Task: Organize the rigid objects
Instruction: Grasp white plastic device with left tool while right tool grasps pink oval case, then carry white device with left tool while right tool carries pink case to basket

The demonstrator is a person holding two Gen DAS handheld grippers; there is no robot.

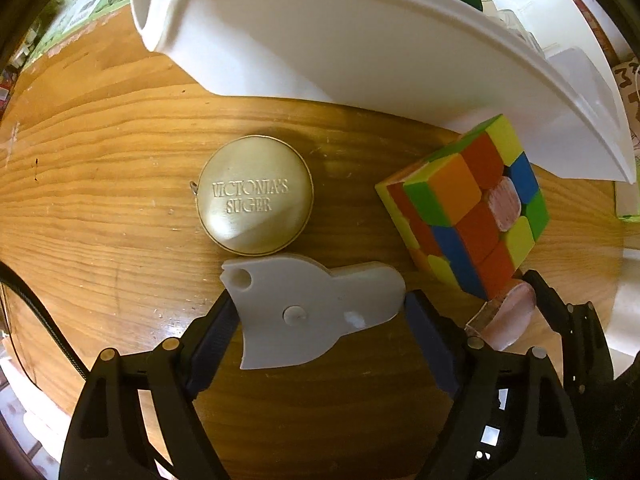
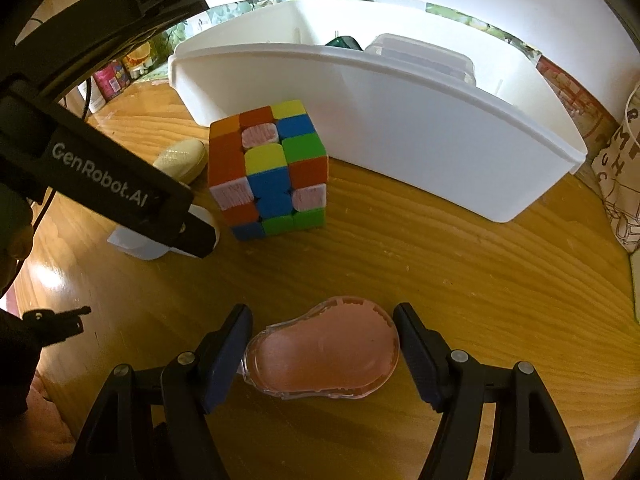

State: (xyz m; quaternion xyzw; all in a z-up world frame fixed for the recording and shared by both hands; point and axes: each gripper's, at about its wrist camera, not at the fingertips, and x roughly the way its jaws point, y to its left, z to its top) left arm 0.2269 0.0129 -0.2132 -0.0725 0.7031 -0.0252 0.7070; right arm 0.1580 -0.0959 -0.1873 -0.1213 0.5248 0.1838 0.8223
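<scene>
A flat grey plastic piece (image 1: 312,312) lies on the wooden table (image 1: 100,208), and my left gripper (image 1: 320,304) is shut on it, fingers pressed to both sides. Just beyond sit a round gold tin (image 1: 256,196) and a colourful puzzle cube (image 1: 468,208). My right gripper (image 2: 322,316) is shut on a pink, pear-shaped clear-cased item (image 2: 324,354) near the table's front. The cube (image 2: 272,172) stands ahead of it, and the left gripper (image 2: 196,236) is over the grey piece (image 2: 132,246) to the left. The gold tin (image 2: 182,158) is partly hidden behind that arm.
A long white plastic bin (image 2: 400,120) stands behind the cube, holding a green object (image 2: 342,42) and a clear lidded box (image 2: 420,54). A printed paper bag (image 2: 620,176) is at the right edge. Bottles and packets stand at the back left.
</scene>
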